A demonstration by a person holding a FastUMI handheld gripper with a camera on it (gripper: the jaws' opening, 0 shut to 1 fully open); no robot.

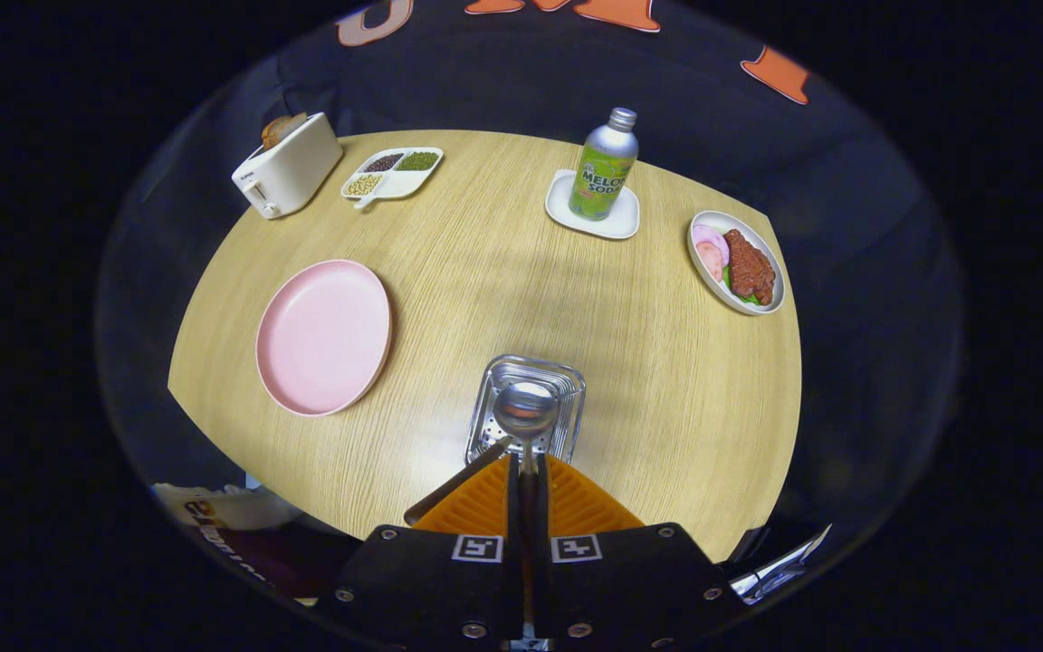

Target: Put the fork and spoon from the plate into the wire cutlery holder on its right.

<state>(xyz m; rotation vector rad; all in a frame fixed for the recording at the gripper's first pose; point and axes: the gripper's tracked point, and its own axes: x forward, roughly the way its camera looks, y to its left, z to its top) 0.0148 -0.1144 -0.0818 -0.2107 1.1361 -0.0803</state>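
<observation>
Hanging bowl-first over the wire cutlery holder [526, 407] on the worktop [648, 380], the spoon [526, 412] is clamped by its handle in the closed hand-held gripper [527, 480], presumably for lowering, the pink plate [322, 337] lying emptied.

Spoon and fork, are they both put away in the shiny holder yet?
Nearly. The pink plate is bare. A handle that may be the fork leans out of the cutlery holder, so that part looks done. The gripper has its jaws shut on the spoon, bowl over the holder. Left: drop the spoon in.
</observation>
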